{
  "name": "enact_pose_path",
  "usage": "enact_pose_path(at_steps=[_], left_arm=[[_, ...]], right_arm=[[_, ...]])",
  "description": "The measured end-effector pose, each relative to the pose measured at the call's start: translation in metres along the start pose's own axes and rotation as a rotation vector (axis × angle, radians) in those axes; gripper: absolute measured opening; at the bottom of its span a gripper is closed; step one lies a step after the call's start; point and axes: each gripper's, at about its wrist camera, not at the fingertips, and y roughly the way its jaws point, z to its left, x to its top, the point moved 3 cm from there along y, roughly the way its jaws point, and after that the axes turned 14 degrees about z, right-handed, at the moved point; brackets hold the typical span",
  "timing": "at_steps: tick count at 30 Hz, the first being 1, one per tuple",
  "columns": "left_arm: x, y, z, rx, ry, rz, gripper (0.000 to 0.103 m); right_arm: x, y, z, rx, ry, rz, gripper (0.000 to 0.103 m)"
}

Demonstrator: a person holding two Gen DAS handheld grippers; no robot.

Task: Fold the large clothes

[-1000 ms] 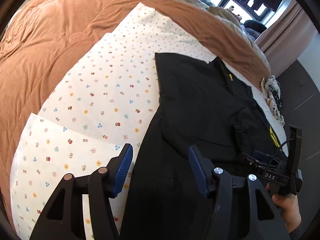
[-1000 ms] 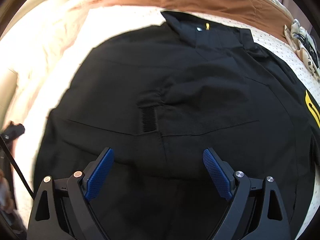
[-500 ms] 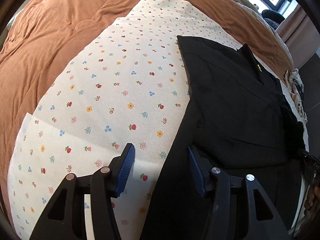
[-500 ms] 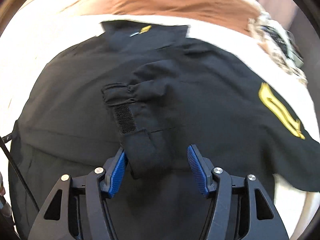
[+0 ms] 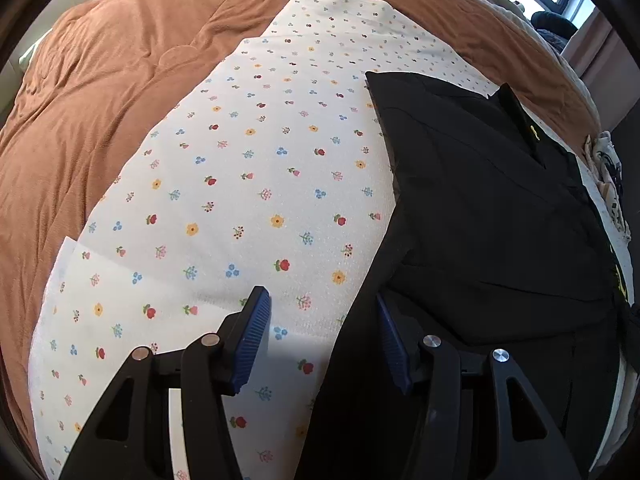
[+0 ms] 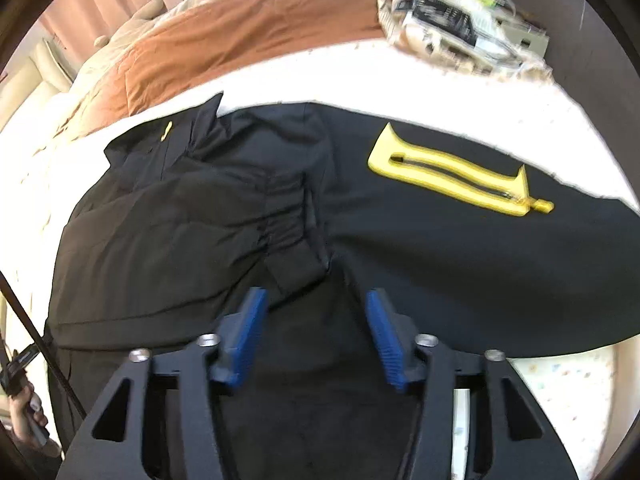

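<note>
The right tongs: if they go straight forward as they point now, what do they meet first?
Probably the gathered sleeve cuff of the black jacket, lying just ahead of the open right tongs; depth is uncertain.

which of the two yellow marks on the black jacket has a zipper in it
The large yellow patch on the jacket's right side: a dark zipper runs along it. The tiny yellow mark by the collar is a plain fleck.
</note>
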Motion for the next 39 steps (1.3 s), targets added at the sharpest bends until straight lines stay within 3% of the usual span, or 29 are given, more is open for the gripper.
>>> enact_pose_path(at_steps=[8,15,18,22,23,26,27,29,30,35,39], left_arm=[[0.008,0.004,0.003,0.020,-0.004,0.001,0.055],[0.010,0.004,0.005,0.024,-0.024,0.005,0.055],[0.010,0.001,0.008,0.014,-0.049,0.013,0.055],[0.004,-0.013,0.005,-0.003,-0.075,0.005,0.055],[0.001,-0.020,0.004,-0.006,-0.079,-0.007,0.055],[-0.005,-0.037,-0.003,-0.028,-0.065,-0.024,0.059],[-0.007,-0.043,-0.007,-0.038,-0.058,-0.031,0.063],[-0.013,-0.059,-0.016,-0.051,-0.039,-0.064,0.090],[-0.015,-0.067,-0.021,-0.059,-0.030,-0.079,0.094],[-0.027,-0.101,-0.058,-0.087,0.044,-0.138,0.097],[-0.040,-0.118,-0.092,-0.105,0.109,-0.163,0.099]], right_arm=[[0.038,0.028,0.000,0.008,-0.017,-0.052,0.042],[0.027,0.059,-0.003,0.085,0.000,0.050,0.034],[0.021,0.055,-0.008,0.070,-0.027,0.066,0.034],[0.018,0.025,-0.021,0.070,-0.014,0.018,0.034],[0.016,0.017,-0.026,0.083,-0.003,0.007,0.039],[0.003,-0.006,-0.041,0.111,0.017,-0.039,0.082],[-0.002,-0.013,-0.045,0.112,0.022,-0.049,0.082],[-0.015,-0.027,-0.063,0.107,0.041,-0.063,0.082],[-0.020,-0.035,-0.071,0.103,0.050,-0.073,0.082],[-0.051,-0.071,-0.124,0.107,0.101,-0.131,0.082],[-0.077,-0.096,-0.160,0.037,0.128,-0.170,0.082]])
